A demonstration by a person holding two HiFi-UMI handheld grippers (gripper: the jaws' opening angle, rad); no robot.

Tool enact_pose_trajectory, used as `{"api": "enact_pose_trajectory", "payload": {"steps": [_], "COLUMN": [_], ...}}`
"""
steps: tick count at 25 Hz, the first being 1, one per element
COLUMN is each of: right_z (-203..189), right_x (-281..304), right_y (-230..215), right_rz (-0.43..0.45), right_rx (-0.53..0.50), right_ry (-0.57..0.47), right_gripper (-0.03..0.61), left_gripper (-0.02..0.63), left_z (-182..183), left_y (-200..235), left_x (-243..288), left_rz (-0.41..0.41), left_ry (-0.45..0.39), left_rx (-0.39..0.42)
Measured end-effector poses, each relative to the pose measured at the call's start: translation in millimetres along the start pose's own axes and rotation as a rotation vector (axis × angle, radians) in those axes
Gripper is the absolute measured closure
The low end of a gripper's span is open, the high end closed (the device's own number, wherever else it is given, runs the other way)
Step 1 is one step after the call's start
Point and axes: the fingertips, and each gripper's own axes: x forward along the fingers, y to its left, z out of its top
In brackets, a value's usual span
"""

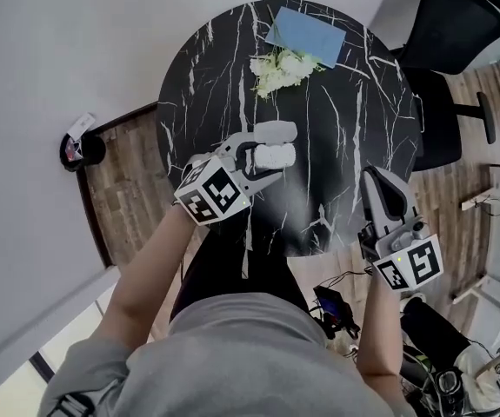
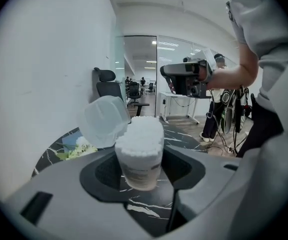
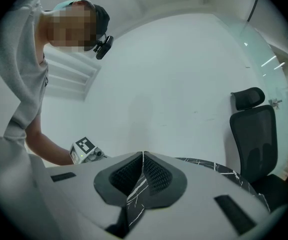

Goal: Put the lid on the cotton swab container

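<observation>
My left gripper (image 1: pixel 280 152) is shut on the cotton swab container (image 1: pixel 271 157), held above the near part of the black marble table (image 1: pixel 354 129). In the left gripper view the container (image 2: pixel 139 151) stands upright between the jaws, packed full of white swabs. Its translucent lid (image 2: pixel 103 121) is tipped open at the upper left of the rim. My right gripper (image 1: pixel 376 181) hovers at the table's near right edge with its jaws shut and nothing between them (image 3: pixel 143 159). The left gripper view also catches the right gripper (image 2: pixel 186 79) in the air ahead.
A blue cloth (image 1: pixel 306 35) and a small bunch of white flowers (image 1: pixel 282 69) lie at the far side of the table. A black office chair (image 1: pixel 445 33) stands beyond the table at right. Cables and gear sit on the wooden floor at lower right (image 1: pixel 336 307).
</observation>
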Motion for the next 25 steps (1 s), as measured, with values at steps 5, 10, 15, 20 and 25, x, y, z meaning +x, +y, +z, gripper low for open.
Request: {"api": "enact_pose_trajectory", "payload": {"steps": [5,10,15,20,25], "right_z": [20.1,37.2,56.7,76.4,91.9], "right_x": [-0.2,0.4,-2.9,-4.7,-5.5], "right_y": [1.0,4.5,10.7,13.5,18.9], "right_rz": [0.009,0.024,0.027,0.024,0.024], "right_rx": [-0.014,-0.042,-0.077,-0.104,-0.121], "right_ry": [-0.021,-0.027,-0.063,-0.092,-0.126], "right_gripper": [0.551,0.551,0.551,0.552,0.551], "left_gripper": [0.379,0.379,0.379,0.379,0.379], "left_z": [20.0,39.4,55.8,64.1,78.3], "left_y": [5.2,5.3,-1.2,-7.1,-12.4], "left_x": [-18.1,-34.3,-48.9,-56.9,-67.0], "left_rz": [0.047,0.075,0.082,0.078,0.068], "left_ry": [0.0,-0.006,0.0,0.006,-0.006], "left_rx": [-0.019,-0.022,-0.003,-0.001,0.015]}}
